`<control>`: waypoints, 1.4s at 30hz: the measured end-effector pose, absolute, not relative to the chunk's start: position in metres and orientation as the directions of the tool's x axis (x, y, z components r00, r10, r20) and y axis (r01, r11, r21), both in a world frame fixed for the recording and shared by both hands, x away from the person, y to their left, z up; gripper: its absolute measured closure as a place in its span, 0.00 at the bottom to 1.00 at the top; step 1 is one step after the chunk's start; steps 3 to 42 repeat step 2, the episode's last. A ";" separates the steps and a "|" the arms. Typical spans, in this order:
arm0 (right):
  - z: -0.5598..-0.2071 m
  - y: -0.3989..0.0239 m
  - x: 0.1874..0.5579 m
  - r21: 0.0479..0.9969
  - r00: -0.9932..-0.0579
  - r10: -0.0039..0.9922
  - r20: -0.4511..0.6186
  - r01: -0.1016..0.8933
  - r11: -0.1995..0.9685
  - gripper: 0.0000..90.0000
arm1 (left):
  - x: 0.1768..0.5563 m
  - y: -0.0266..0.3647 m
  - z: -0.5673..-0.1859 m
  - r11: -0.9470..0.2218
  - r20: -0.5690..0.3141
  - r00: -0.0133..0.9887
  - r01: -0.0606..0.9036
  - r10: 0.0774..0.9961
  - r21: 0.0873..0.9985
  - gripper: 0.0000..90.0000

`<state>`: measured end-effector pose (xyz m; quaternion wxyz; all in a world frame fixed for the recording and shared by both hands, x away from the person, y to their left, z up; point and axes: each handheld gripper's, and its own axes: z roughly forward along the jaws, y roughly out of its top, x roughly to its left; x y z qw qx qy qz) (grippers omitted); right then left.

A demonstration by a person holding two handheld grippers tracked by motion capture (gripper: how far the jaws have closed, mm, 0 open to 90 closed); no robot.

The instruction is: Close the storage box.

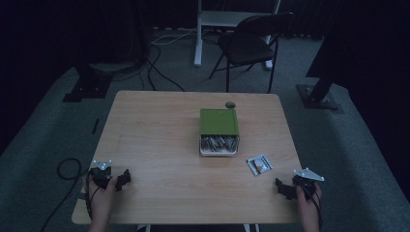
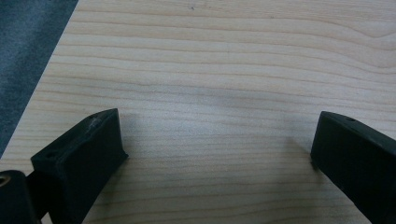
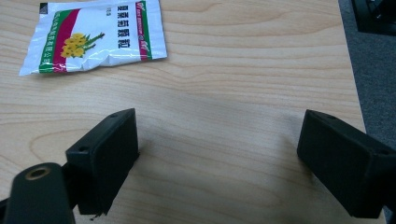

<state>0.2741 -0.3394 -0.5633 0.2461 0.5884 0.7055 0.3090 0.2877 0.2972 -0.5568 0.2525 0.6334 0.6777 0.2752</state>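
Note:
A green-lidded box (image 1: 219,122) sits at the table's middle, its front end uncovered and showing several small packets (image 1: 218,143) inside. One loose white sachet (image 1: 259,164) (image 3: 93,37) with a yellow flower print lies flat to the box's right front. My left gripper (image 1: 123,180) (image 2: 217,144) rests at the table's near left corner, jaws wide open over bare wood. My right gripper (image 1: 283,187) (image 3: 217,149) rests at the near right corner, open and empty, with the sachet a short way ahead and to its left.
The wooden table (image 1: 159,140) has a small round hole (image 1: 230,104) near its far edge. A black folding chair (image 1: 251,43) and a white desk leg (image 1: 198,34) stand beyond it. Cables (image 1: 67,169) trail on the grey carpet at the left.

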 end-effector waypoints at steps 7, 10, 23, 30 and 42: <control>-0.563 -0.339 0.274 0.725 -0.187 0.982 0.017 0.678 0.117 0.13 | 0.288 0.297 -0.557 0.046 0.006 -0.070 0.720 0.997 0.693 0.03; -0.563 -0.339 0.274 0.725 -0.187 0.982 0.017 0.678 0.117 0.13 | 0.288 0.297 -0.557 0.046 0.006 -0.070 0.720 0.997 0.693 0.03; -0.563 -0.339 0.274 0.725 -0.187 0.982 0.017 0.678 0.117 0.13 | 0.288 0.297 -0.557 0.046 0.006 -0.070 0.720 0.997 0.693 0.03; -0.563 -0.339 0.274 0.725 -0.187 0.982 0.017 0.678 0.117 0.13 | 0.288 0.297 -0.557 0.046 0.006 -0.070 0.720 0.997 0.693 0.03; -0.563 -0.339 0.274 0.725 -0.187 0.982 0.017 0.678 0.117 0.13 | 0.288 0.297 -0.557 0.046 0.006 -0.070 0.720 0.997 0.693 0.03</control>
